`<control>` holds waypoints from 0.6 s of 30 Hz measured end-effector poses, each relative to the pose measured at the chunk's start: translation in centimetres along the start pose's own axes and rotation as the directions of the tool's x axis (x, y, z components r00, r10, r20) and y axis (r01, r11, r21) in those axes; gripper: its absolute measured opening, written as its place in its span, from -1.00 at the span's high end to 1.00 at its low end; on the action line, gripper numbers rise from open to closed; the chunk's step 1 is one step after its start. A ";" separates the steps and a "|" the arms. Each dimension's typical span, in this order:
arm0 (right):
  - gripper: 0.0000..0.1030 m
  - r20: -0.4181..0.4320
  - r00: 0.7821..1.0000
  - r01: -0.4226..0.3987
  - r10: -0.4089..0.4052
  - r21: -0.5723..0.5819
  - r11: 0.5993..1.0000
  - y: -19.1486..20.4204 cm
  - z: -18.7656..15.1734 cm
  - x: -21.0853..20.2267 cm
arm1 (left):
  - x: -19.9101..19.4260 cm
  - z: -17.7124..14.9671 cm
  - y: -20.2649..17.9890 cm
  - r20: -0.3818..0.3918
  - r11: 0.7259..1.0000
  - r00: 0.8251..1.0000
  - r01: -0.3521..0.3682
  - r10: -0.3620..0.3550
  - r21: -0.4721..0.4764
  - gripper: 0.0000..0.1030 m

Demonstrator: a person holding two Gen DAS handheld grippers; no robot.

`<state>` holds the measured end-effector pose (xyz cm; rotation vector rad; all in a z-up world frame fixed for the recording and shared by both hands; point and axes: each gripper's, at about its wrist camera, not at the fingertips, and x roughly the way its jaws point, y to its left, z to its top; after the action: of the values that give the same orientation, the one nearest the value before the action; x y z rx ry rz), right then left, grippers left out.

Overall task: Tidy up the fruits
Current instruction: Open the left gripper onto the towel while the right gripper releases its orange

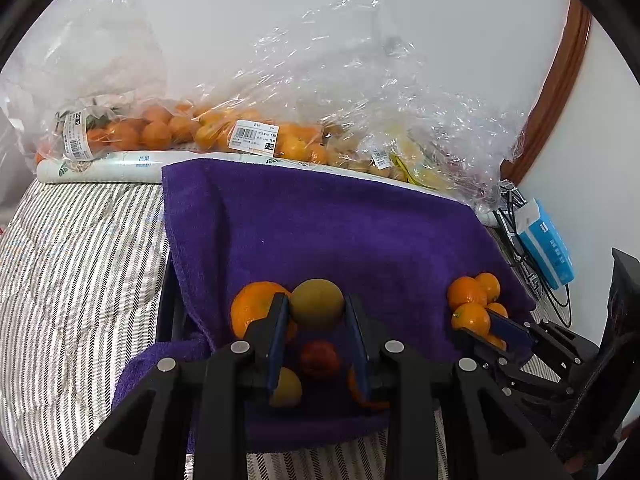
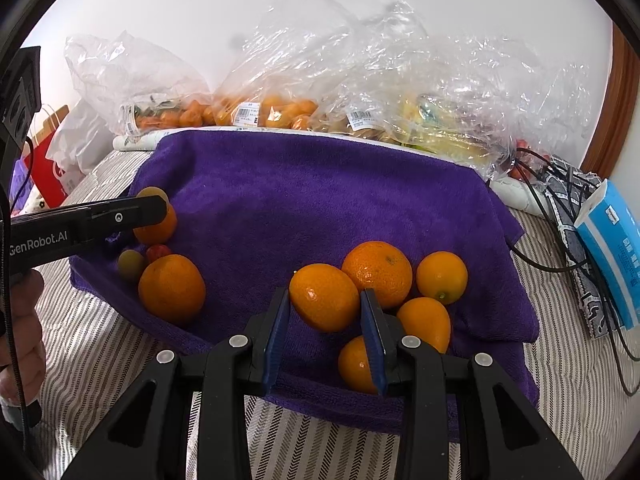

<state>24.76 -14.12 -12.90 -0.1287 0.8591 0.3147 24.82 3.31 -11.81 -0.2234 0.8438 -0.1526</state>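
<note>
Blue-padded jaws of the left claw (image 1: 316,312) pinched a greenish-yellow fruit (image 1: 317,304), held just above the purple towel (image 1: 320,224) spread on the striped bed (image 1: 72,264). Beside it at nine o'clock sat a large orange (image 1: 254,312), with a small red fruit (image 1: 319,360) under the claw at six o'clock. On the other side, the right claw (image 2: 325,300) gripped a small oval orange (image 2: 324,297) at the edge of a cluster of oranges (image 2: 404,280) lying from one to four o'clock of it on the towel. Bags of fruit (image 1: 248,128) lay against the wall at twelve o'clock. Judging by the two separate heaps, sorting by kind was under way, each claw holding one piece over its own group. Next, each fruit probably needed lowering until it rested among its like, then a gentle release so nothing rolled off the towel's edge.
</note>
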 end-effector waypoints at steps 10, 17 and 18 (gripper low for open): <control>0.31 0.004 1.000 0.009 -0.009 -0.010 1.000 0.1 0.0 0.1 | 0.0 -0.1 -0.2 -0.001 1.000 1.000 0.000 0.000 0.003 0.47; 0.31 0.005 1.000 0.010 -0.010 -0.010 1.000 0.1 -0.1 0.1 | 0.1 0.0 -0.1 -0.001 1.000 1.000 0.000 0.000 0.004 0.47; 0.31 0.003 1.000 0.008 -0.008 -0.008 1.000 0.1 -0.1 0.0 | 0.1 0.0 -0.1 -0.002 1.000 1.000 0.001 -0.001 0.003 0.47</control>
<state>24.71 -14.03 -12.97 -0.1394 0.8539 0.3111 24.86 3.17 -11.83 -0.2212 0.8451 -0.1547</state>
